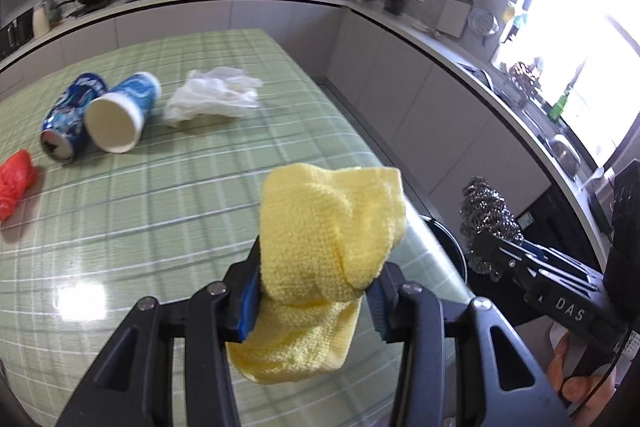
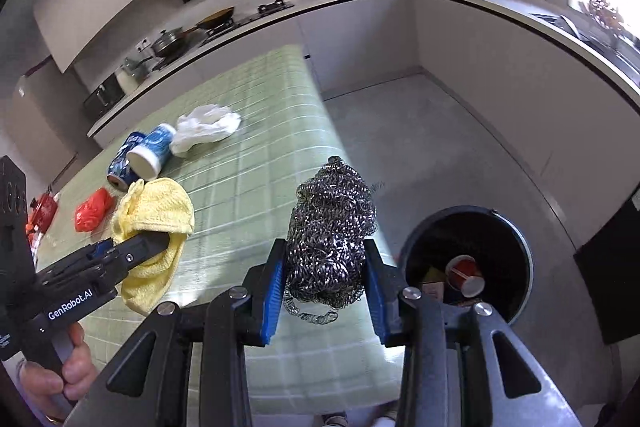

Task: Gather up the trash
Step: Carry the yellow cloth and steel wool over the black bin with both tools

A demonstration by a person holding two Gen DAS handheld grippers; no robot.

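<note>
The bin is laid open only by the right wrist view: a dark round pail on the floor beside the table, a red paper cup seen inside. In the left view only its rim is glimpsed. A coiled, wiry steel scourer is clamped between the right gripper's blue pads, near the table edge. A soft, knitted yellow cloth is pinched tight by the left gripper, above the checked green tablecloth. Left lying there: a blue can, a blue paper cup, crumpled white plastic, a red wrapper.
</note>
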